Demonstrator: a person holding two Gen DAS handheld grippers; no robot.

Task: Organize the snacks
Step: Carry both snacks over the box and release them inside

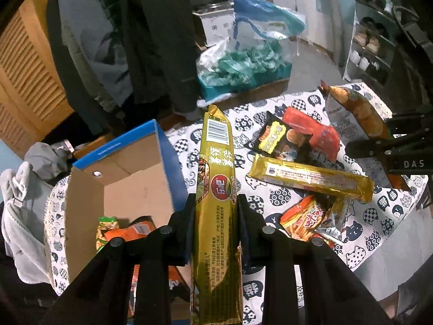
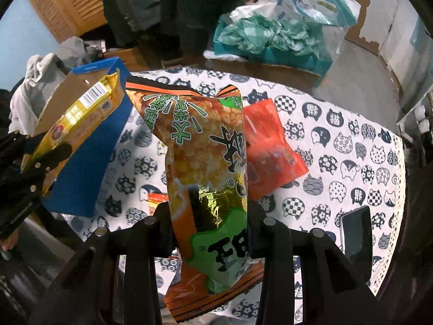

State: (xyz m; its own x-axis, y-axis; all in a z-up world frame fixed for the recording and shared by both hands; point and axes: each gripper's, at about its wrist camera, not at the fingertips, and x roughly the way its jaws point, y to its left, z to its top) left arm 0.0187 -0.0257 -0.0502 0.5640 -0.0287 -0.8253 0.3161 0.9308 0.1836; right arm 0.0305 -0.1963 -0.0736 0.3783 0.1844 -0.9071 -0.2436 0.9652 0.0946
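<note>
Snacks first, left wrist view: my left tool (image 1: 216, 203) grips a long gold snack pack (image 1: 216, 189) upright between its fingers, just right of the blue cardboard box (image 1: 121, 173); more packets lie on the desk (image 1: 379, 233). Right wrist view: my right tool (image 2: 209, 214) clamps an orange-green rice cracker bag (image 2: 200, 146) above the desk, the red packet (image 2: 268, 149) lying behind it.

A wooden louvred door (image 1: 24, 62) fills the upper left of the frame, with dark coats (image 1: 151, 35) hanging beside it. At upper right a white shelf rack (image 1: 370, 43) holds shoes against a pale wall (image 1: 305, 5). The grey floor (image 1: 311, 73) carries a teal box (image 1: 243, 81) stuffed with plastic bags. A cat-print tablecloth (image 2: 351, 140) covers the table.
</note>
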